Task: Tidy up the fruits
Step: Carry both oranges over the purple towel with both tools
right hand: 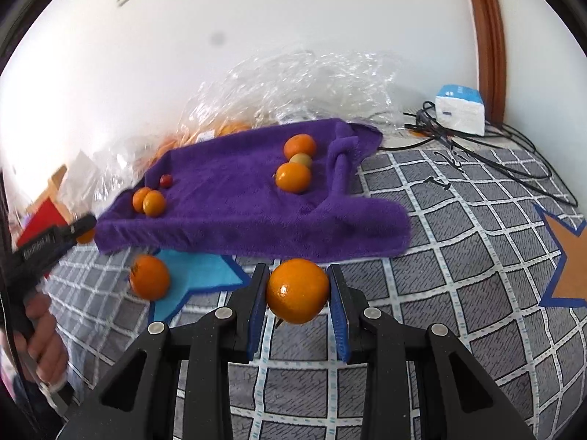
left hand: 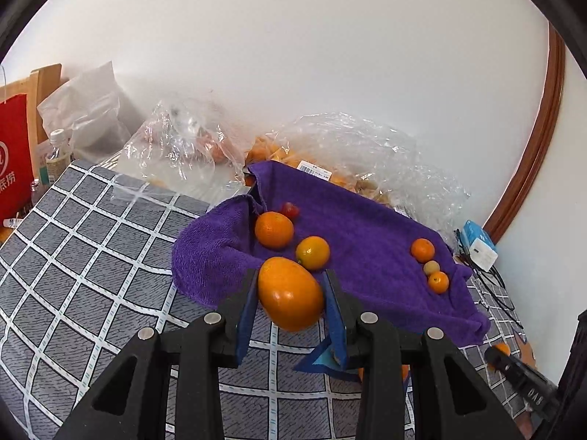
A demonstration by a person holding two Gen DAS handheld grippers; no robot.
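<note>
A large orange (left hand: 290, 293) is sitting between the left jaws. A round orange (right hand: 297, 290) is sitting between the right jaws. Smaller fruits (left hand: 312, 253) are lying beyond, on the purple towel (left hand: 367, 242).

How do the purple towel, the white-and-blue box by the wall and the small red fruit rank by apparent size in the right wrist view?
1. Purple towel
2. White-and-blue box, though farther away
3. Small red fruit
</note>
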